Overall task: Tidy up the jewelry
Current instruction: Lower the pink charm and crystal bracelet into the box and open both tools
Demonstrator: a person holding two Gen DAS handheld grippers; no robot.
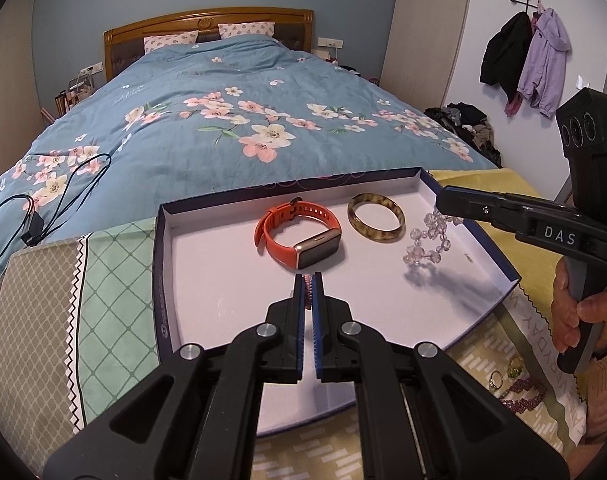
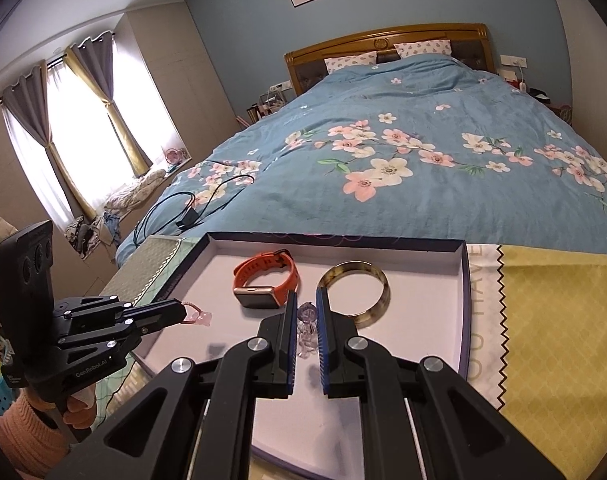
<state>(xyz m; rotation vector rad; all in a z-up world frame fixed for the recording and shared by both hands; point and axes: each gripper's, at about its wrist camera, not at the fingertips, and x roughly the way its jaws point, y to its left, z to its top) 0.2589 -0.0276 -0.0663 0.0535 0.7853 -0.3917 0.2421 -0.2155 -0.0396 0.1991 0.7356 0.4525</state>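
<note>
A shallow white box tray (image 1: 207,280) (image 2: 423,340) holds an orange smartwatch (image 1: 299,234) (image 2: 263,280) and a tortoiseshell bangle (image 1: 376,217) (image 2: 379,292). My left gripper (image 1: 308,282) (image 2: 183,312) is shut on a pink bead bracelet (image 1: 308,292) (image 2: 199,316), held over the tray's left part. My right gripper (image 2: 306,300) (image 1: 443,204) is shut on a clear crystal bead bracelet (image 1: 427,240) (image 2: 307,332), which hangs above the tray's right side beside the bangle.
The tray sits on patterned cloths, green (image 1: 103,280) at left and yellow (image 2: 551,340) at right, at the foot of a blue floral bed (image 1: 223,120). Rings and a dark red bracelet (image 1: 519,392) lie on the cloth at right. A black cable (image 1: 35,216) lies on the bed.
</note>
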